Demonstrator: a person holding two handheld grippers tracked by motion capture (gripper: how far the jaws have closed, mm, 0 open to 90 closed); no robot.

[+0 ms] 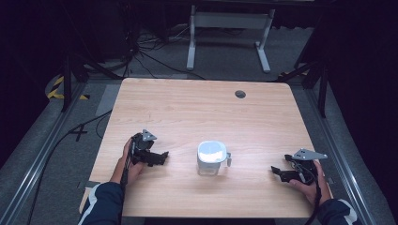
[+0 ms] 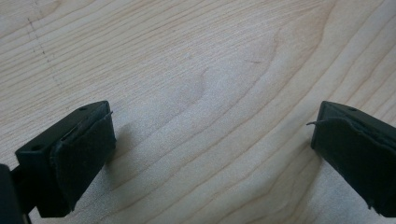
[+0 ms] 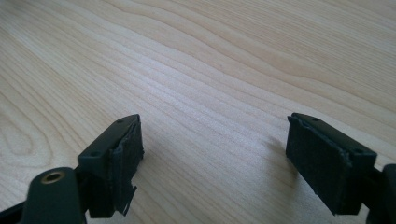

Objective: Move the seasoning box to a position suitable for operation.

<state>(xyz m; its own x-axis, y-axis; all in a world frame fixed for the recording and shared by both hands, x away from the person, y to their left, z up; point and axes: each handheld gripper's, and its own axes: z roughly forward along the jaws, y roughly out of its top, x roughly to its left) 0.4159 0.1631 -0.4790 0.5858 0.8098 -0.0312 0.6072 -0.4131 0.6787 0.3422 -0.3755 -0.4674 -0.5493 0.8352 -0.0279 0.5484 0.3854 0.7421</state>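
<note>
Resting low on the wooden worktop, I hold both sets of jaws spread with nothing between them. A small white lidded container stands upright between the left gripper and right gripper, somewhat nearer the left.

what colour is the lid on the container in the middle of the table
White, over a clear container; best seen in the high view.

Overhead light fell brightly on the table while the surroundings stayed nearly black, glare washed out the white container, and the close jaws cast soft shadows and looked slightly blurred.
</note>
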